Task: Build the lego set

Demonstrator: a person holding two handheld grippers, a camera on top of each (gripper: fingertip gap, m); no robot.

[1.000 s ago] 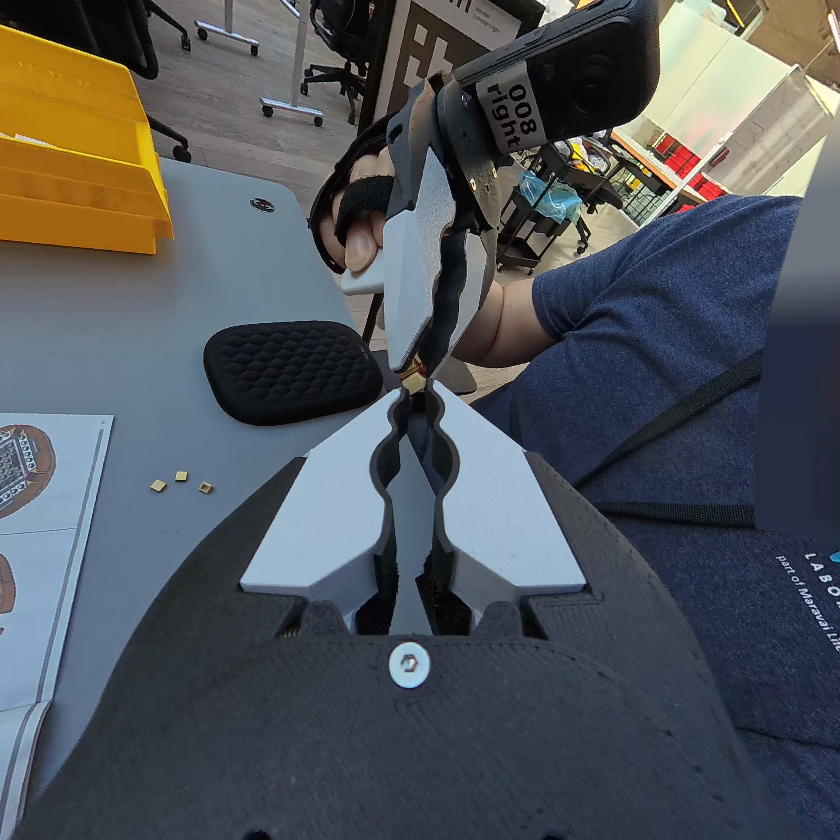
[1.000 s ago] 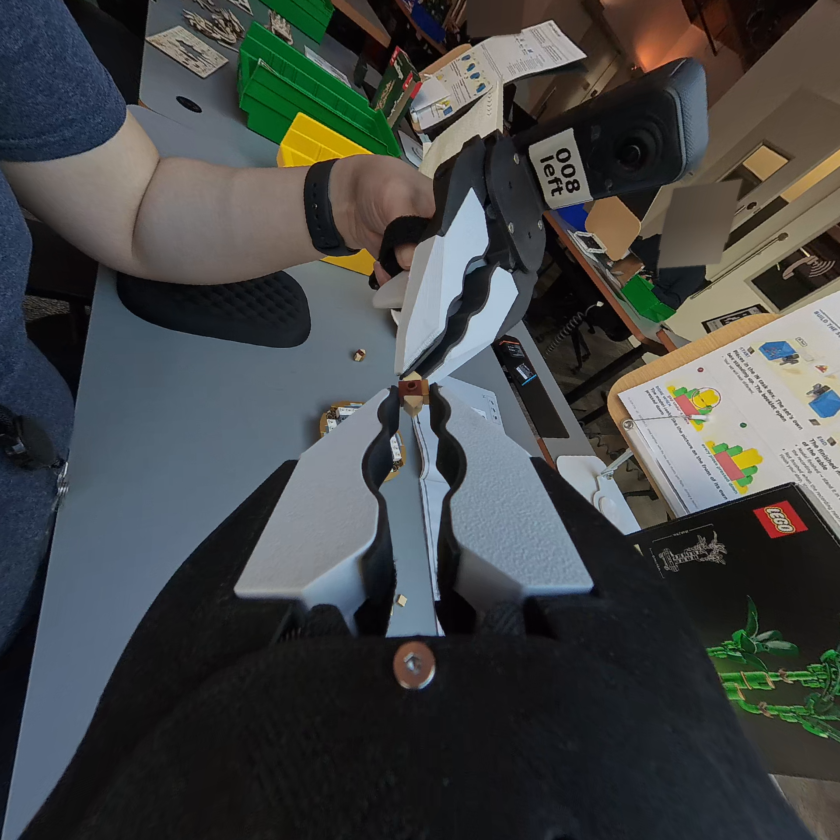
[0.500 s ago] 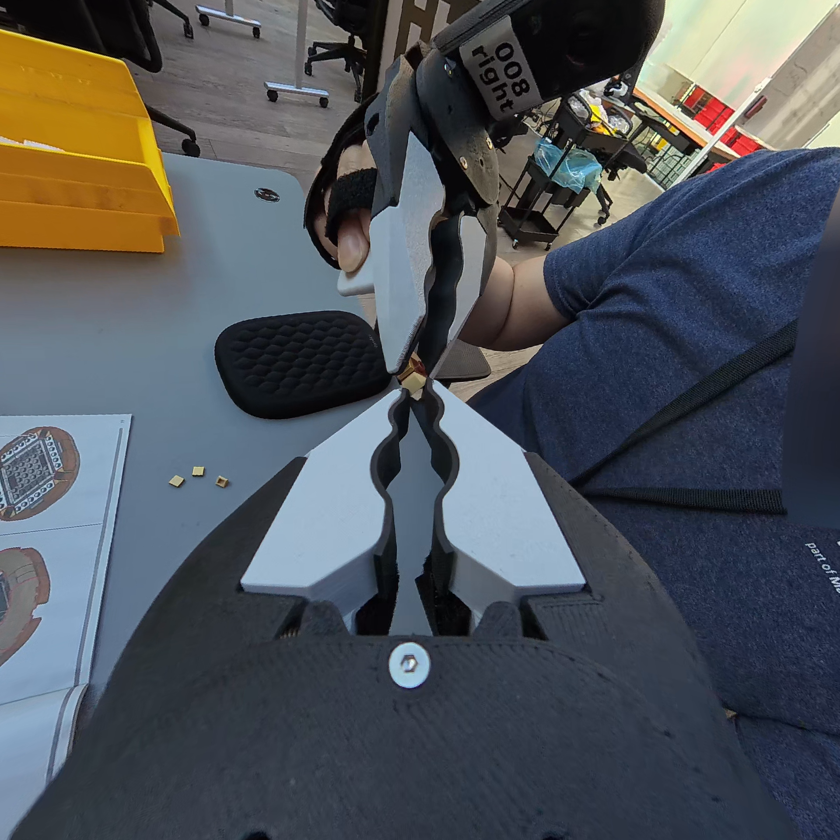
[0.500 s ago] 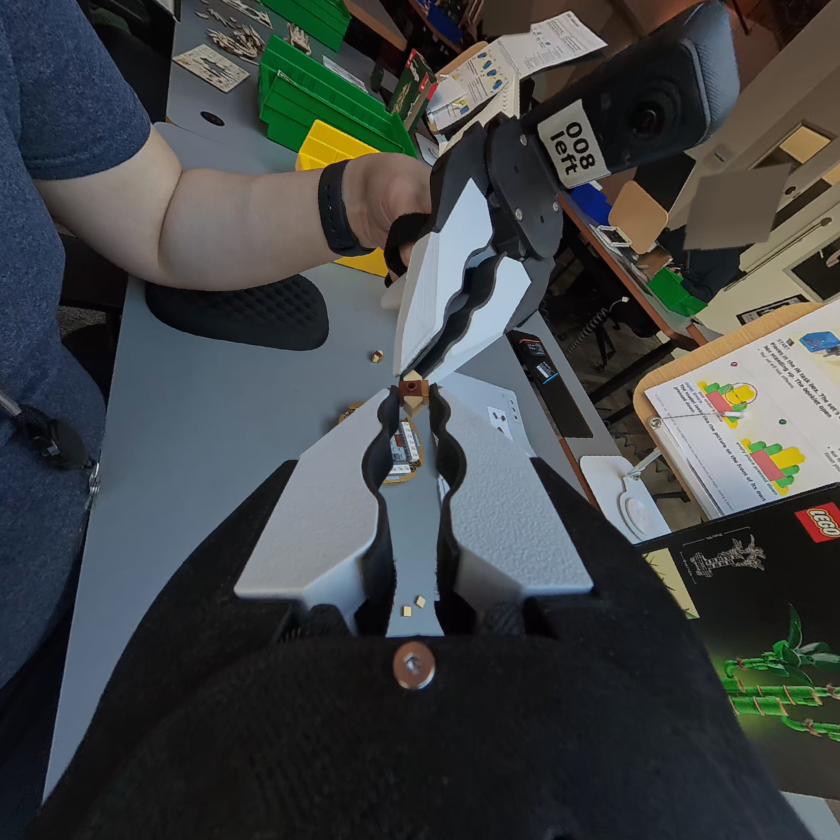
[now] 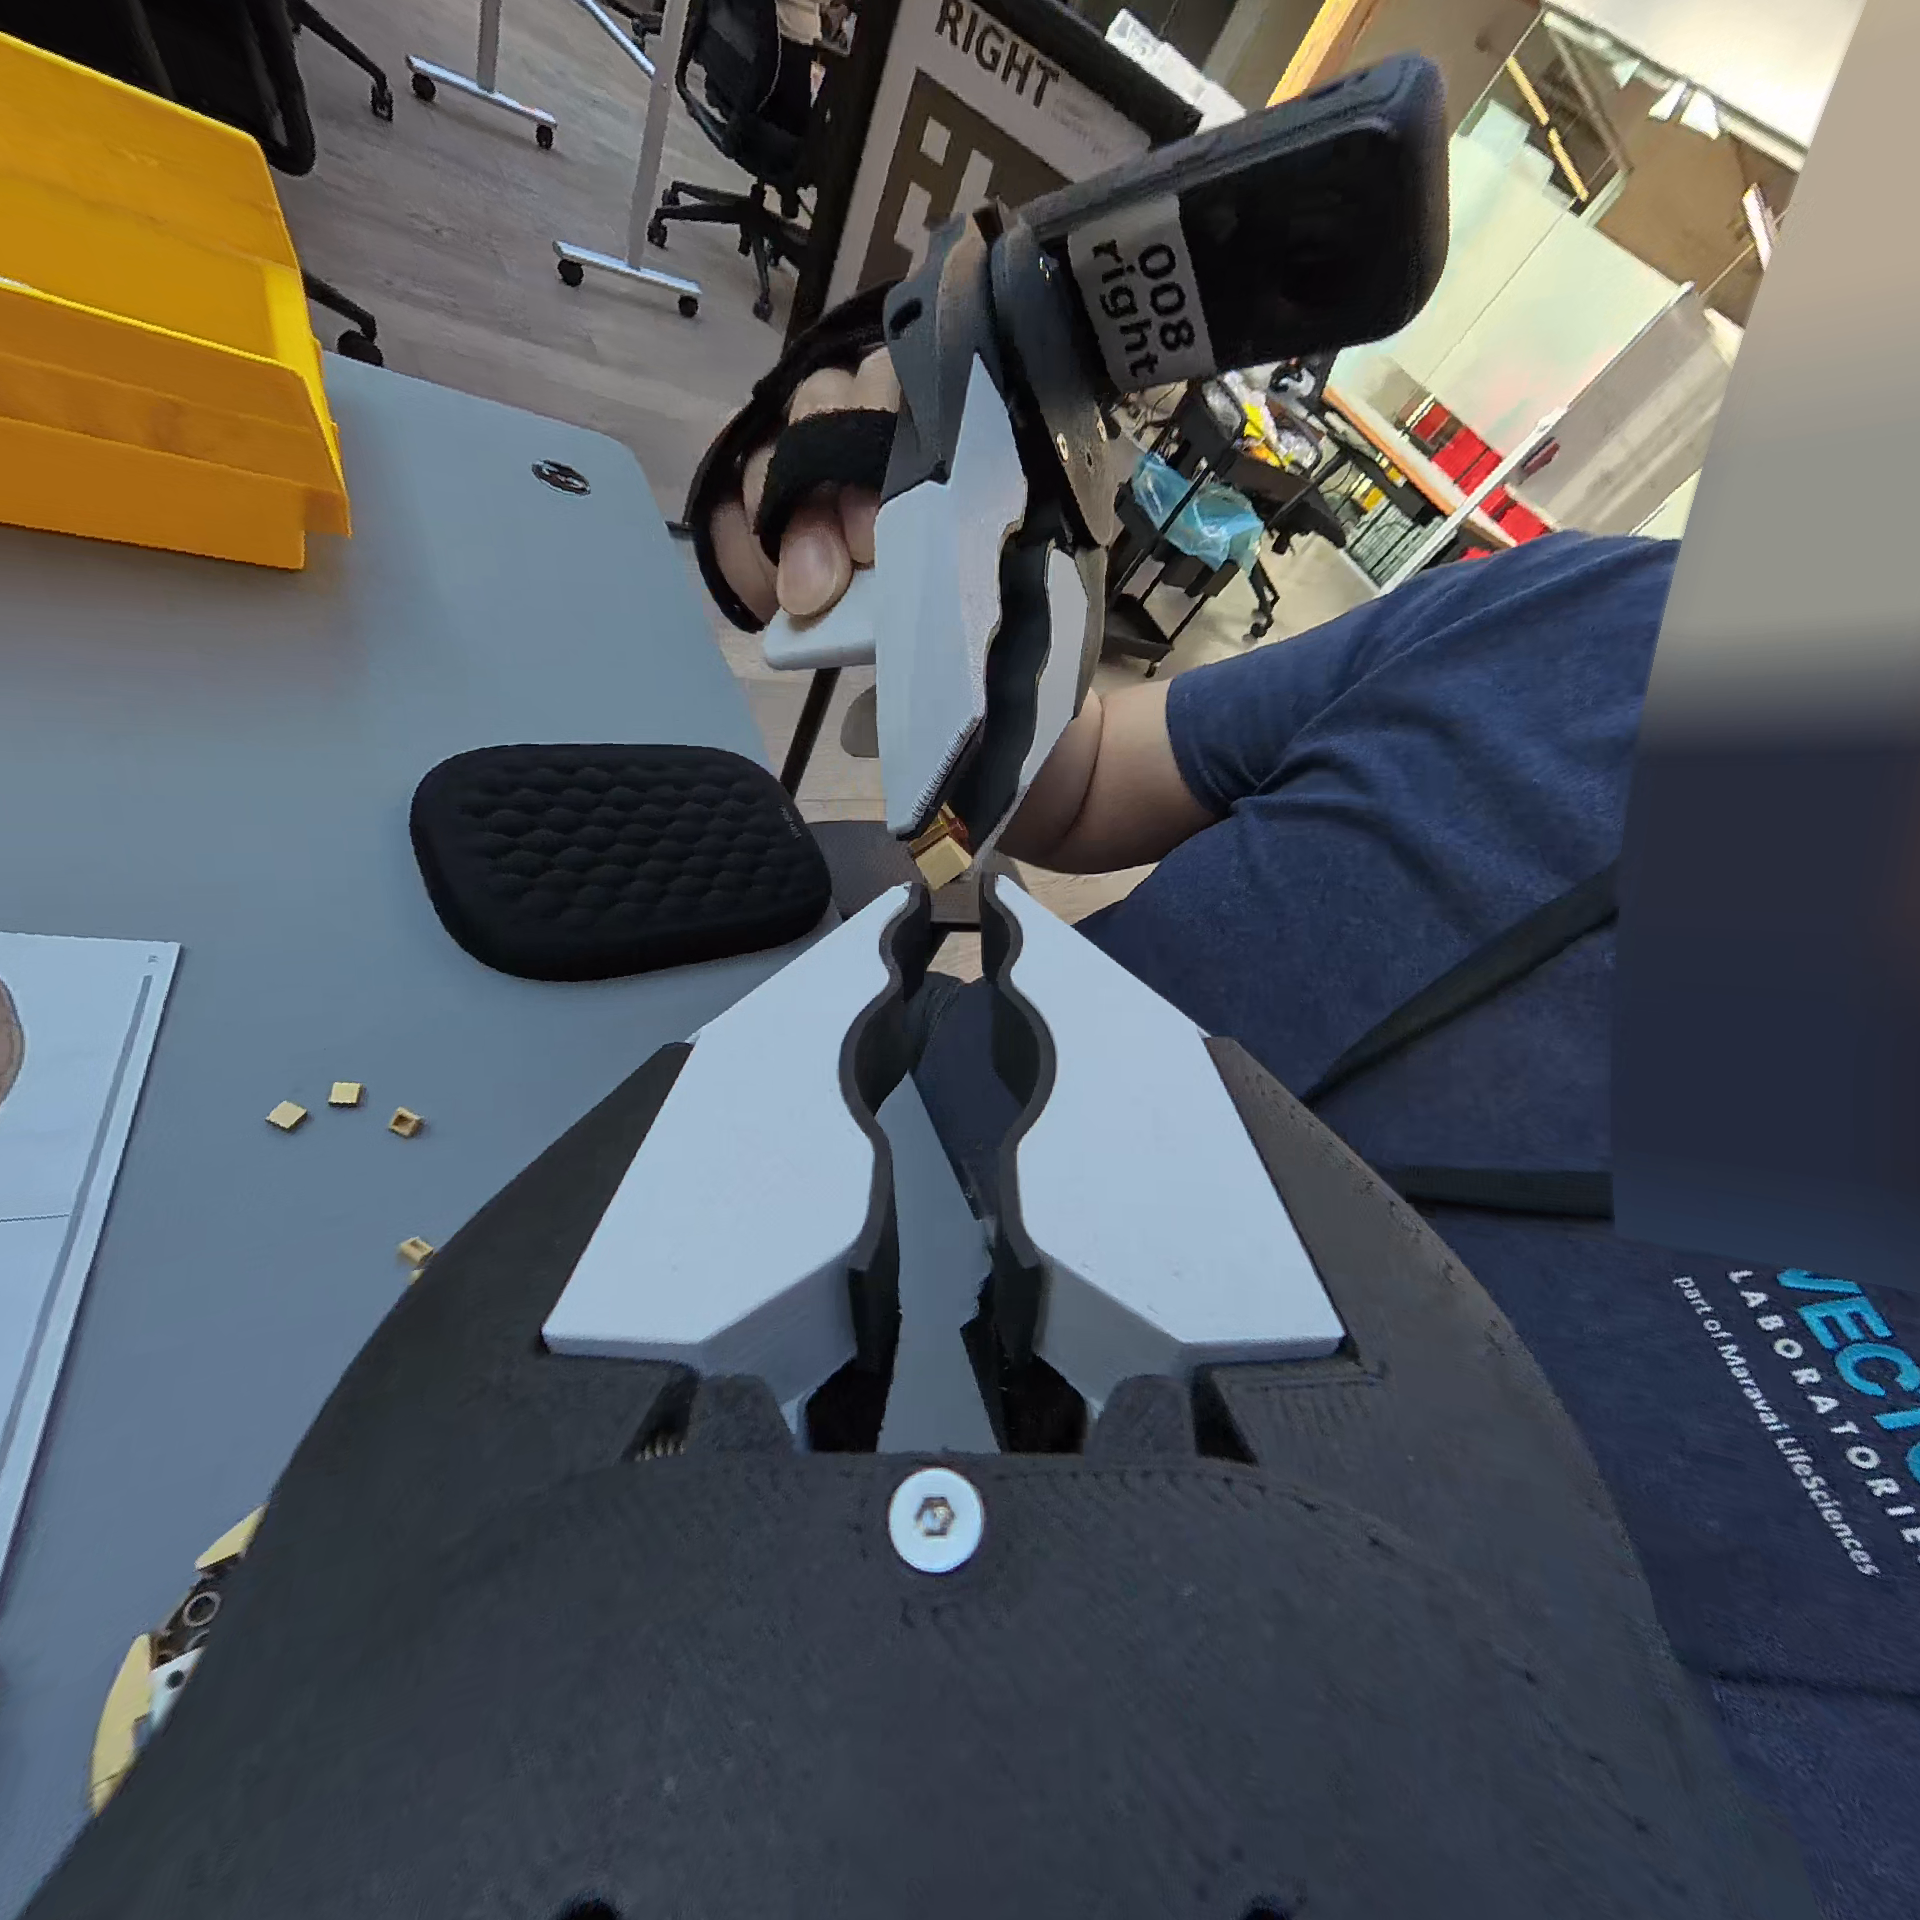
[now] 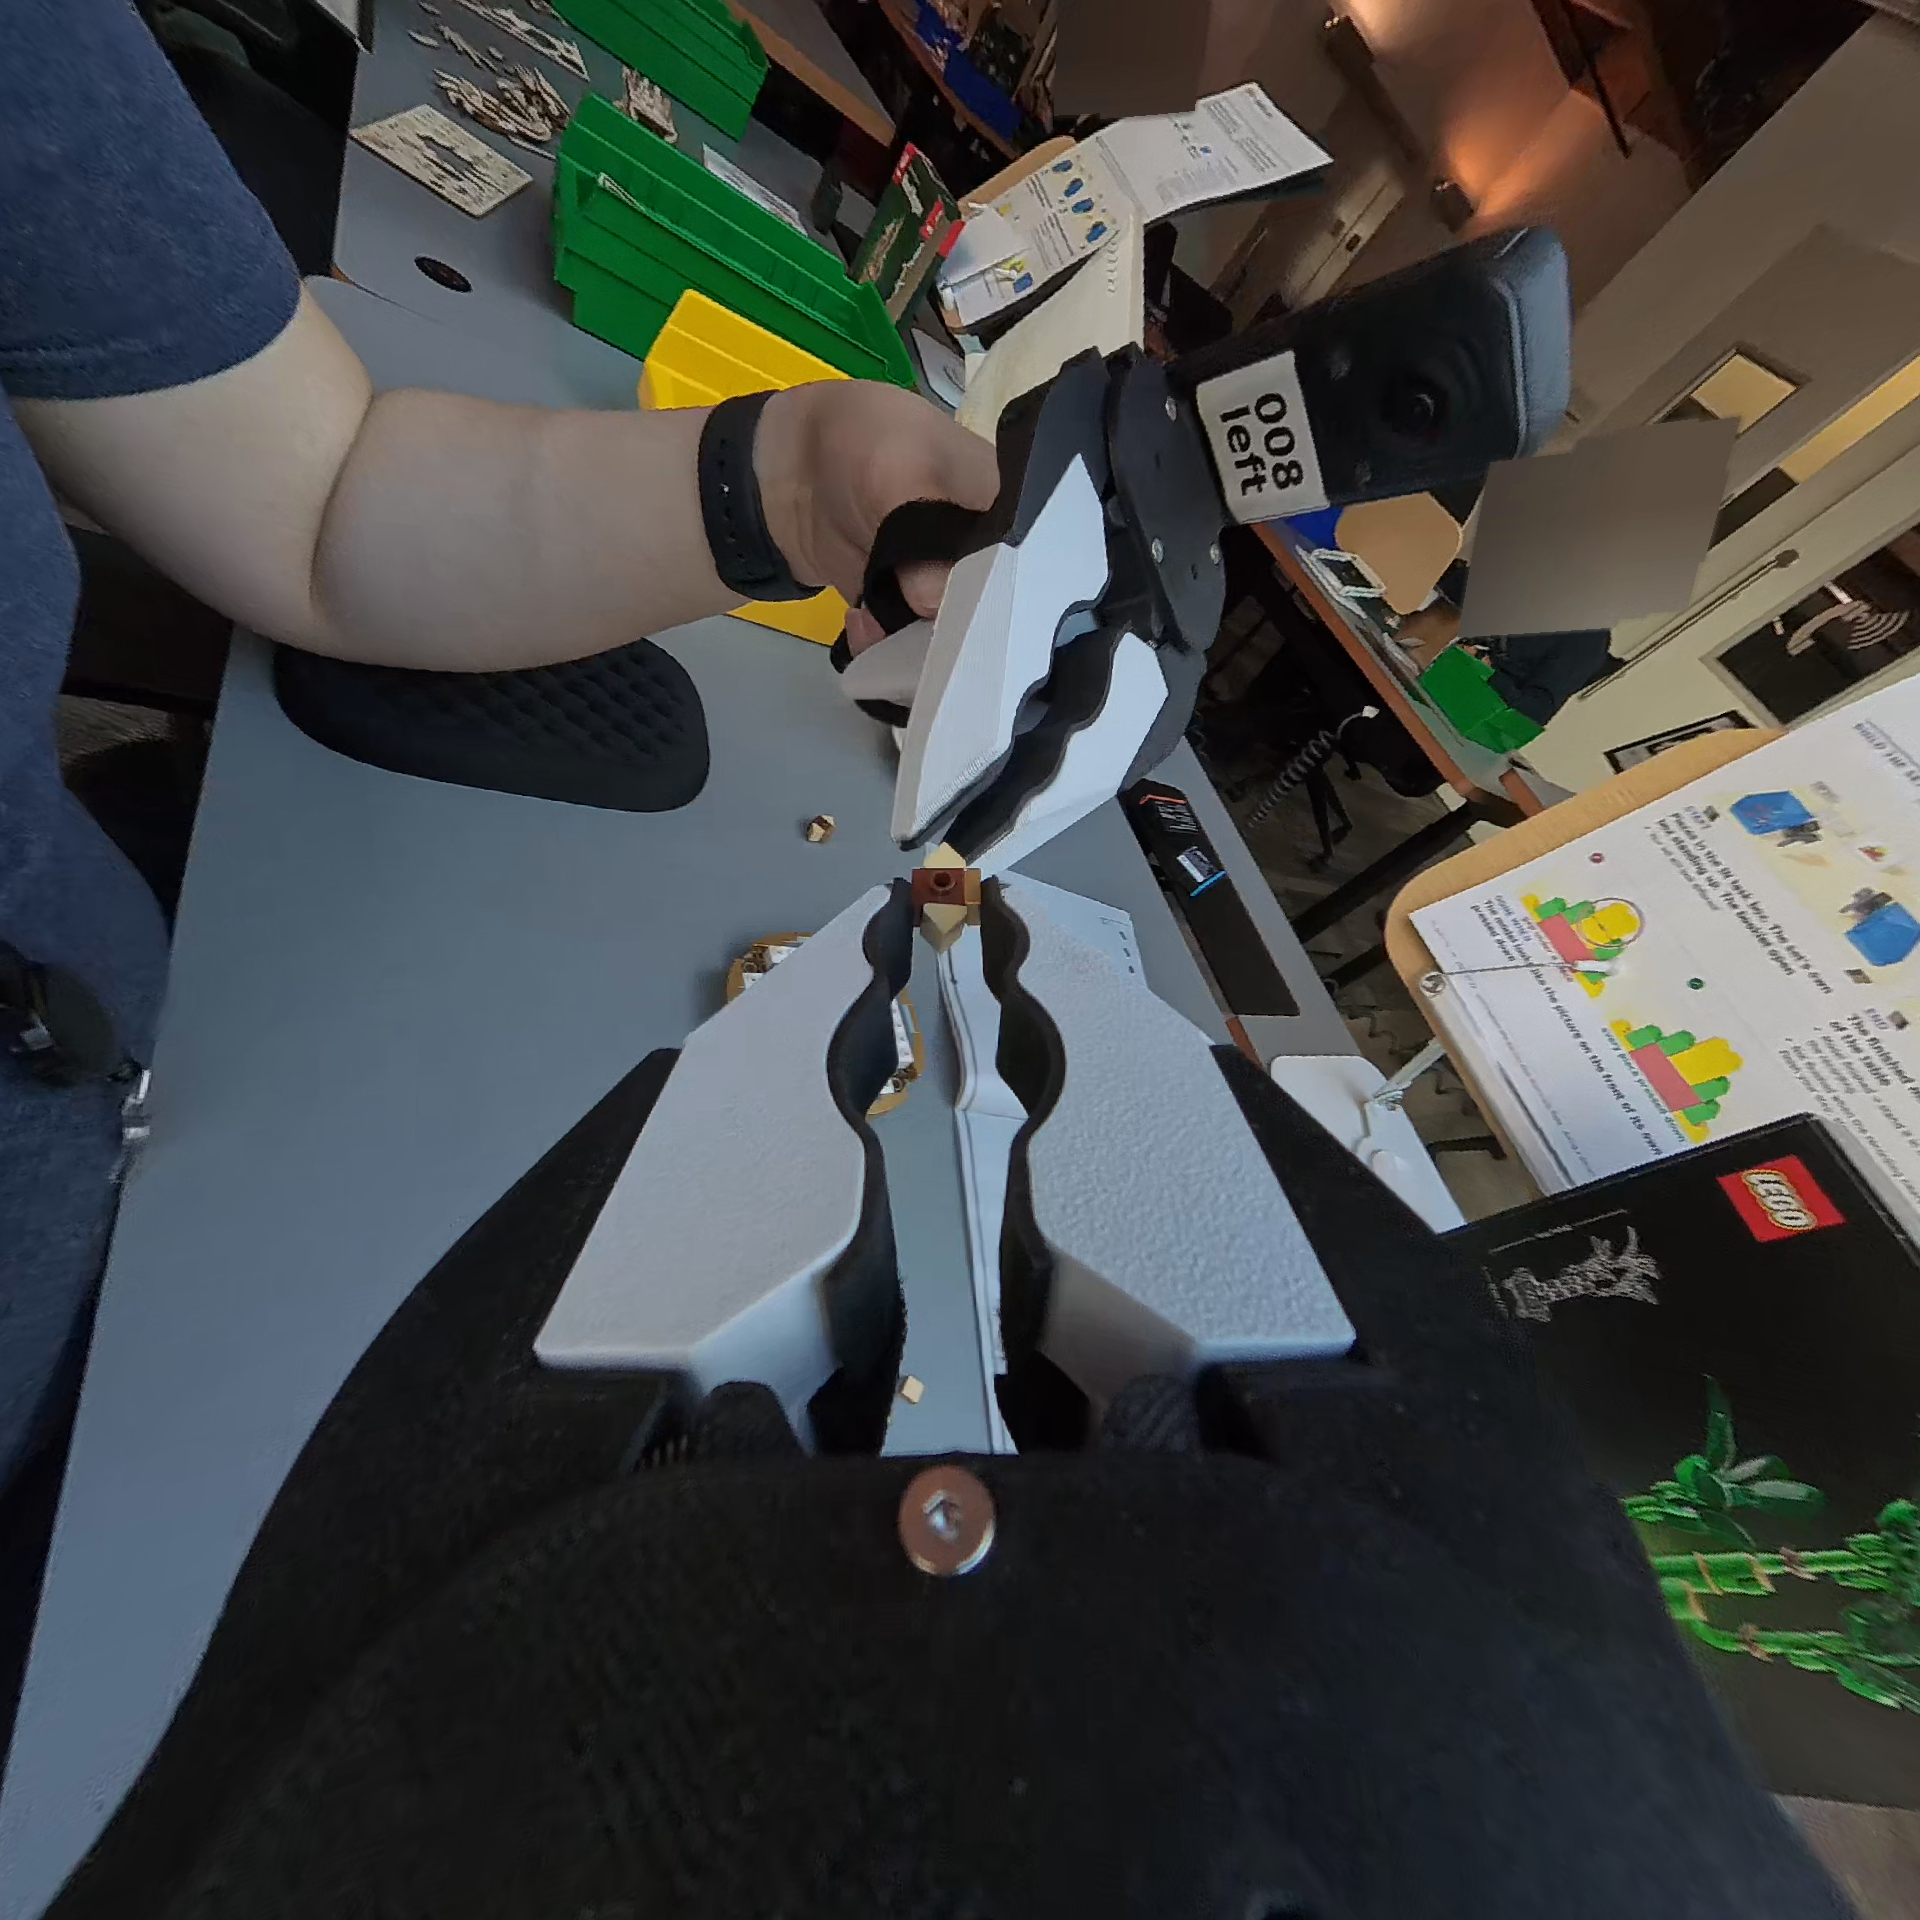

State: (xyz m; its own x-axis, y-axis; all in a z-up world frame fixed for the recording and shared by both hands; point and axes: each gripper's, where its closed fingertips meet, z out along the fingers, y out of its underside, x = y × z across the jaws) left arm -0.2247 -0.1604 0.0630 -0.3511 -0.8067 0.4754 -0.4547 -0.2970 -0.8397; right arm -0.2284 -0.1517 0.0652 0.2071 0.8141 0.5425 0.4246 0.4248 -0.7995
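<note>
Above the table (image 6: 436, 935), right hand-held gripper (image 6: 943, 902) pinching a tiny brown-and-tan brick cluster (image 6: 943, 904); left hand-held gripper (image 5: 948, 902) slightly parted, empty. Light, stiff, slippery: best gripped by flat sides.

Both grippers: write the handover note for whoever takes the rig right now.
Right gripper: shut on the small brown-and-tan lego piece, held in the air above the grey table.
Left gripper: fingertips slightly apart, holding nothing, tip to tip with the right.
Loose tan pieces lie beside the instruction booklet; the partly built round base sits on the table.
Left: fit the held piece to the base, add the rest.
</note>
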